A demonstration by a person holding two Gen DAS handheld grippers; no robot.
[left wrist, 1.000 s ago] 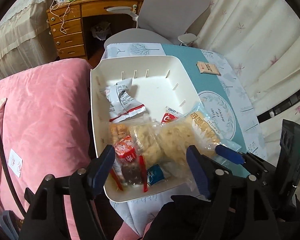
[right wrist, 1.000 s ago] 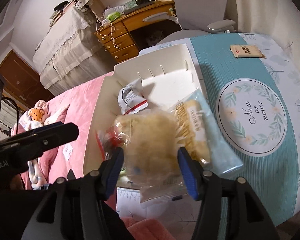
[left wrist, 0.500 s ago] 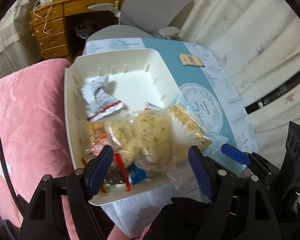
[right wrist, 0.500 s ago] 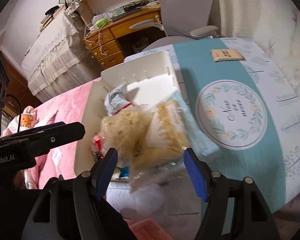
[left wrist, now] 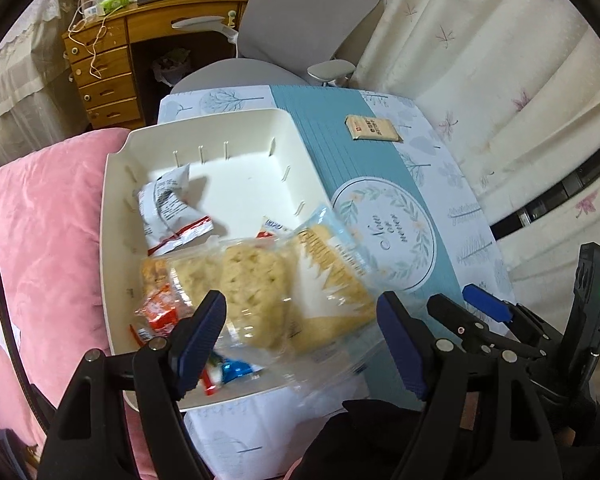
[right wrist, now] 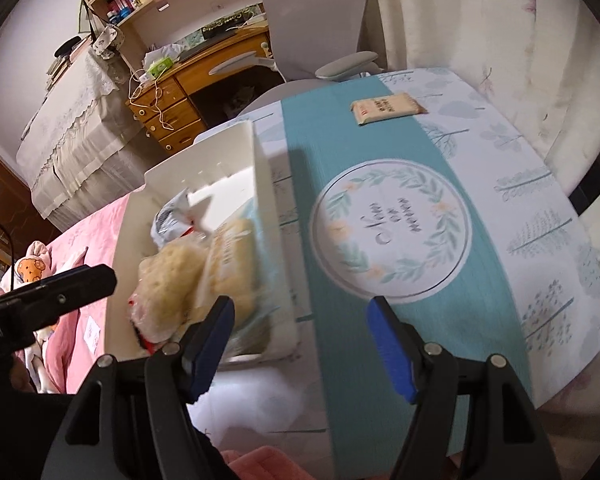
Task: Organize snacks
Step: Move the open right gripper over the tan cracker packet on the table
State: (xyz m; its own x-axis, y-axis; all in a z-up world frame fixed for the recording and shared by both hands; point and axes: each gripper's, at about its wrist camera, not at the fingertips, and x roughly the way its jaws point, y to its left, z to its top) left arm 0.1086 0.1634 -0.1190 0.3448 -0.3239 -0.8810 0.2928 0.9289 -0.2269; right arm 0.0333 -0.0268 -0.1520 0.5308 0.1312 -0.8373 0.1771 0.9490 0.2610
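Observation:
A white bin [left wrist: 116,200] stands at the table's left edge and holds a clear bag of pale yellow cakes [left wrist: 256,276], a yellow-printed bag [left wrist: 332,276] leaning over its right wall, a crumpled white and red packet [left wrist: 168,208] and small red wrappers [left wrist: 158,308]. My left gripper [left wrist: 300,340] hovers open above the bin's near end, its pads clear of the bags. My right gripper [right wrist: 300,344] is open and empty over the teal runner, right of the bin [right wrist: 268,200]. A tan packet [right wrist: 388,108] lies alone on the far side of the table.
Pink bedding [left wrist: 40,240] lies left of the bin. Beyond the table stand a grey office chair [left wrist: 300,20] and a wooden desk with drawers [left wrist: 104,80]. Pale curtains [left wrist: 500,60] hang along the right. The tablecloth has a round wreath print [right wrist: 392,232].
The right gripper widened, left the bag of cakes in the bin and swung right over the runner. The bags settled at the bin's near end. The left gripper shifted sideways.

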